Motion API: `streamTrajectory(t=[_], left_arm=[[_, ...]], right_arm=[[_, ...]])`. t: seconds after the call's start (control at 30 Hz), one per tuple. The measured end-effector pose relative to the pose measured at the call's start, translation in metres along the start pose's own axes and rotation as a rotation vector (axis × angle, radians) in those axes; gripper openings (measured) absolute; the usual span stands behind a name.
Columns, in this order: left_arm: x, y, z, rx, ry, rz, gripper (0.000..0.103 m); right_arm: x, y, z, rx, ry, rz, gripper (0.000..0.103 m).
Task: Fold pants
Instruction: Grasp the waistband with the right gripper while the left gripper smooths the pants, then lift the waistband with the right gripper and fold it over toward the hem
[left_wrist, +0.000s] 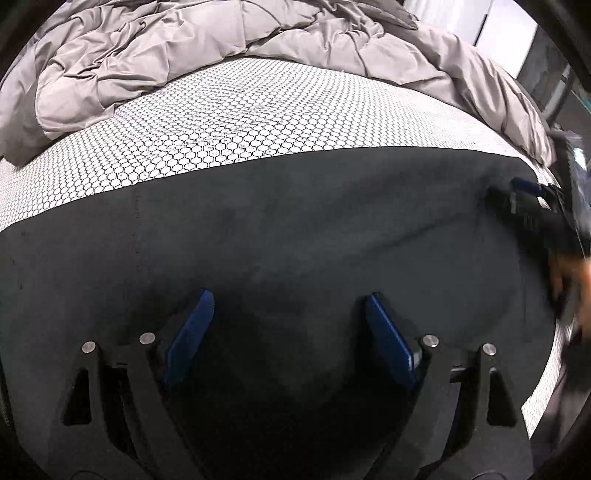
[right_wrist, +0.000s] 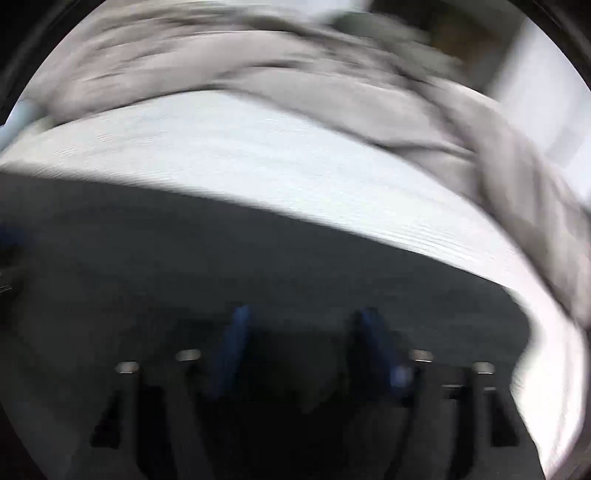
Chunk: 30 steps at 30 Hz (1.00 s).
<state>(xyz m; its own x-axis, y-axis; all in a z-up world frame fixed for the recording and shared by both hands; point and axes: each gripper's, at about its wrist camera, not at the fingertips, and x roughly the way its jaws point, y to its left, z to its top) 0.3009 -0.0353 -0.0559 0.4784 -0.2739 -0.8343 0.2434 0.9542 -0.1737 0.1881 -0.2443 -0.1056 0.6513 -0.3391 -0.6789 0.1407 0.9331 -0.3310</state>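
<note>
Both the left gripper and right gripper hover with jaws apart, empty, above flat dark-grey fabric pants spread for folding on the white honeycomb-patterned mattress.

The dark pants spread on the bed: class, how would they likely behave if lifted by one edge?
The dark pants lie flat with soft creases, so they would probably drape limply. The matte weave suggests they would not slip easily. Pushed across the patterned mattress cover, they would likely bunch rather than slide.
</note>
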Motion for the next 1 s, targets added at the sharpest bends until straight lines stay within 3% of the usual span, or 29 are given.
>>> streamTrajectory(t=[0.07, 0.1, 0.2, 0.3, 0.37, 0.47, 0.53, 0.57, 0.6, 0.67, 0.73, 0.83, 0.87, 0.93, 1.0], left_arm=[[-0.001, 0.001, -0.003, 0.015, -0.001, -0.006, 0.083], [-0.002, 0.002, -0.004, 0.018, -0.001, -0.006, 0.083], [-0.005, 0.004, -0.004, 0.013, -0.005, -0.004, 0.083], [-0.018, -0.001, -0.005, -0.012, 0.004, 0.03, 0.079], [-0.037, -0.013, -0.01, -0.012, -0.031, -0.017, 0.078], [-0.056, -0.044, -0.025, 0.036, -0.084, -0.111, 0.079], [-0.049, -0.064, -0.035, 0.075, -0.033, -0.22, 0.079], [-0.04, -0.071, -0.043, 0.08, 0.027, -0.247, 0.079], [-0.035, -0.073, -0.05, 0.095, 0.053, -0.225, 0.079], [-0.04, -0.073, -0.065, 0.167, 0.035, -0.164, 0.079], [-0.048, -0.067, -0.074, 0.186, 0.035, -0.115, 0.079], [-0.065, -0.053, -0.08, 0.104, 0.001, -0.097, 0.079], [-0.071, -0.052, -0.078, 0.07, -0.02, -0.12, 0.079], [-0.077, -0.064, -0.074, 0.064, -0.058, -0.166, 0.079], [-0.076, -0.087, -0.069, 0.103, -0.086, -0.18, 0.079]], right_arm=[[0.023, -0.074, -0.006, 0.226, 0.038, -0.109, 0.07], [0.027, -0.097, -0.011, 0.311, 0.053, -0.104, 0.062], [0.017, -0.133, -0.02, 0.422, 0.029, -0.056, 0.062], [-0.008, -0.13, -0.021, 0.408, 0.041, -0.031, 0.062], [-0.026, -0.125, -0.022, 0.381, 0.029, 0.042, 0.063], [-0.037, -0.084, -0.018, 0.218, -0.019, 0.149, 0.064], [-0.045, -0.046, -0.03, 0.107, -0.022, 0.233, 0.064], [-0.045, -0.024, -0.034, 0.041, -0.007, 0.278, 0.064], [-0.042, 0.0, -0.04, -0.066, 0.02, 0.301, 0.064], [-0.043, 0.009, -0.053, -0.155, 0.003, 0.235, 0.064], [-0.045, -0.018, -0.066, -0.106, 0.006, 0.178, 0.068], [-0.041, -0.081, -0.088, 0.026, 0.023, -0.001, 0.073], [-0.041, -0.106, -0.098, 0.113, 0.04, -0.017, 0.073], [-0.055, -0.127, -0.108, 0.231, 0.039, 0.035, 0.073], [-0.081, -0.114, -0.105, 0.221, -0.035, 0.058, 0.073]])
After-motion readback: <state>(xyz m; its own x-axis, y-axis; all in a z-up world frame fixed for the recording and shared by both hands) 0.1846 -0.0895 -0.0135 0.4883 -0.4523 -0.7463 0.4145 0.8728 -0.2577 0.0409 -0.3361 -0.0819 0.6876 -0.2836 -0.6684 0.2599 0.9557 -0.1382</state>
